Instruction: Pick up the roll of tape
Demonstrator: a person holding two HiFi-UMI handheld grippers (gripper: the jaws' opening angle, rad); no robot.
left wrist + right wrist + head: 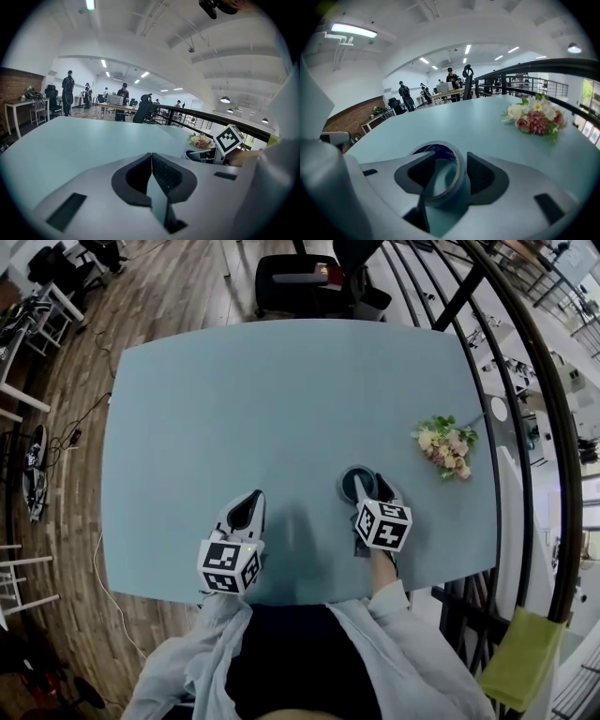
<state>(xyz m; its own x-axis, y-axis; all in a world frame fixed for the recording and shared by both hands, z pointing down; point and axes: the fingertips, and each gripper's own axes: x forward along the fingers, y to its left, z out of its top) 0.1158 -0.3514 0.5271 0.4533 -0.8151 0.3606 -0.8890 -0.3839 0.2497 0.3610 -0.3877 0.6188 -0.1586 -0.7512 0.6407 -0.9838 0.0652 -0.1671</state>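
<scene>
A roll of tape (355, 482) with a blue inner face and pale outer wall sits near the table's front right. My right gripper (368, 493) reaches over it. In the right gripper view the roll of tape (456, 186) stands tilted between the two dark pads, which press on its sides, so my right gripper (446, 165) is shut on it. I cannot tell whether the roll still touches the table. My left gripper (249, 508) rests lower left on the table, shut with nothing held. Its pads meet at the tips in the left gripper view (151, 162).
The pale blue table (262, 399) has a bunch of flowers (447, 446) at its right edge. A black railing (525, 381) curves close along the right side. An office chair (309, 282) stands beyond the far edge.
</scene>
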